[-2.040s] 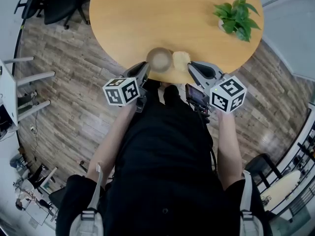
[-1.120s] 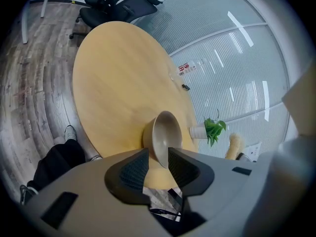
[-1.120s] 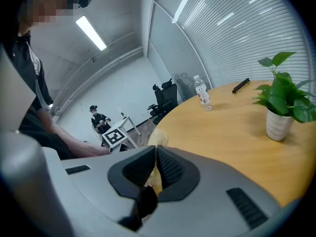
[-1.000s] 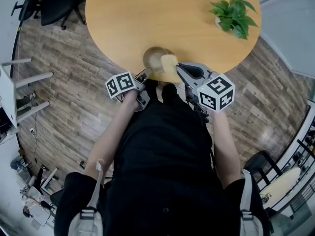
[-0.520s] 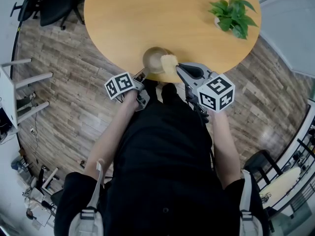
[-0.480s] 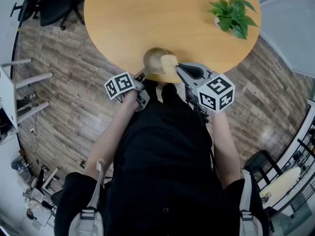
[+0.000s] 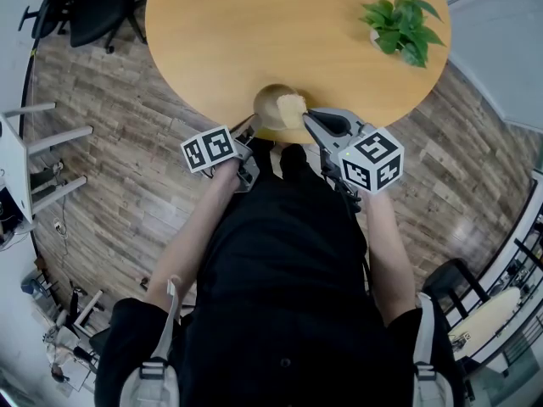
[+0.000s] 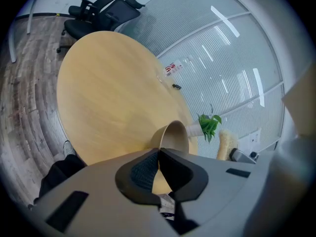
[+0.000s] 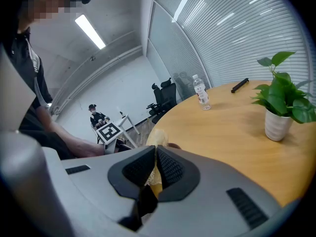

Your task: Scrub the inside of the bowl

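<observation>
A tan bowl [image 7: 271,106] stands tipped at the near edge of the round wooden table [image 7: 254,32]. My left gripper [image 7: 249,126] is closing its jaws on the bowl's near rim, and the rim [image 8: 174,137] sits pinched between the pads. The left gripper [image 8: 158,154] holds the bowl with its mouth facing away. My right gripper [image 7: 307,115] is shut on a pale yellow scrub sponge [image 7: 293,108], which hangs at the bowl's right rim. In the right gripper view the sponge [image 9: 157,136] sticks out past the closed right gripper [image 9: 155,154].
A potted green plant [image 7: 400,19] stands at the table's far right. A water bottle [image 9: 201,94] and a black pen [image 9: 239,85] lie farther back. Office chairs [image 7: 93,7] stand on the wooden floor to the left.
The right gripper picked the sponge off the table and brought it to the bowl's rim. The left gripper's jaws have closed on the near rim, and the bowl has tipped.
</observation>
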`<state>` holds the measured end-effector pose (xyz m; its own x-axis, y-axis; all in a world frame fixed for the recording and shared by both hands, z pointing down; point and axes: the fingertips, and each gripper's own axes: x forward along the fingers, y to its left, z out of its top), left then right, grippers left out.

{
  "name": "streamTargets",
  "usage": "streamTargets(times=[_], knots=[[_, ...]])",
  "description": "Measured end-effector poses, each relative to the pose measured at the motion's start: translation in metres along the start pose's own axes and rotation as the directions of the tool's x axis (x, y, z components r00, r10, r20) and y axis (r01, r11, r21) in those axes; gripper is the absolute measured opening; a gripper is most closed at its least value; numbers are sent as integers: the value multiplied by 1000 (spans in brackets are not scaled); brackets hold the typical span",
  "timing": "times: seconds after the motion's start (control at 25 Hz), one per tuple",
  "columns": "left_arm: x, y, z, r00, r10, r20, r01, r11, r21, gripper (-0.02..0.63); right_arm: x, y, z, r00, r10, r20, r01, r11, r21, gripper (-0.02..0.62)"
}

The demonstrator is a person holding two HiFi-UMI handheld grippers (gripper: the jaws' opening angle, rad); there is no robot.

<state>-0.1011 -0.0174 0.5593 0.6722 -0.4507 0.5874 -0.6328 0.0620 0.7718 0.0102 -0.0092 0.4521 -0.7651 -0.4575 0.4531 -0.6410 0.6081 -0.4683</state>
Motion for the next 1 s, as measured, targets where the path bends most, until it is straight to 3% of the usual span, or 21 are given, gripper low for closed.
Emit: streamTargets(times=[0.44, 0.72, 1.0], knots=[[-15, -51, 14, 998, -50, 28, 43, 977, 210, 17, 18, 9, -7, 994, -50, -98, 41, 994, -100, 26], [-22, -73, 19, 999, -38, 39, 20, 927, 374, 17, 34, 22, -10, 987, -54, -150, 30, 987, -158, 26], [-24, -74, 14, 999, -38, 25, 26, 925, 379, 18, 37, 16, -5, 984, -92, -151, 68, 985, -155, 26]])
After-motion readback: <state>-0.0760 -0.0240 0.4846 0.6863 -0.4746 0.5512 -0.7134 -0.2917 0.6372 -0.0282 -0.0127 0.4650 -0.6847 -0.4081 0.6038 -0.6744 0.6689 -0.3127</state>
